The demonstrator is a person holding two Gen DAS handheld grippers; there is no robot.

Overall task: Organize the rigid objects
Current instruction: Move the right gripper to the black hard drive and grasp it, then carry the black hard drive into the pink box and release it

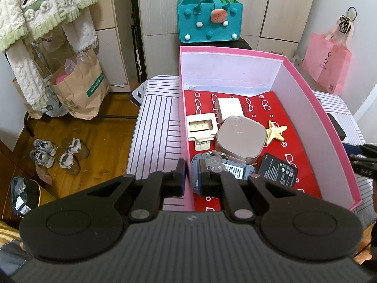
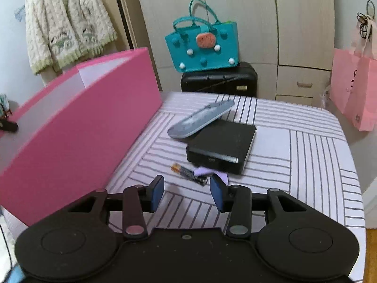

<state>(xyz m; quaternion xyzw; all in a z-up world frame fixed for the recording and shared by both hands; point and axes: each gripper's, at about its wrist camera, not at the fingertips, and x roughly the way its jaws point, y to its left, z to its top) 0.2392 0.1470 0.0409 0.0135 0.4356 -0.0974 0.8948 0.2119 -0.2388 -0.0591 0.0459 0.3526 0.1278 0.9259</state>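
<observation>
Clamping the box wall (image 1: 186, 141), left gripper (image 1: 191, 176); right gripper (image 2: 186, 192), fingers apart, battery (image 2: 188, 173) at twelve o'clock, black case (image 2: 223, 146) beyond.

White lettering reading "hotwind" is showing on the green band of the brown paper carrier bag (image 1: 81, 87) standing on the wooden floor at left. A small lightning-bolt mark (image 1: 190, 218) is sitting on the ribbed grey housing just behind the camera. Rows of white print and certification symbols are covering the flat black battery (image 1: 278, 168) lying in the pink cardboard box (image 1: 306, 87), but they are coming through too small to read.
</observation>
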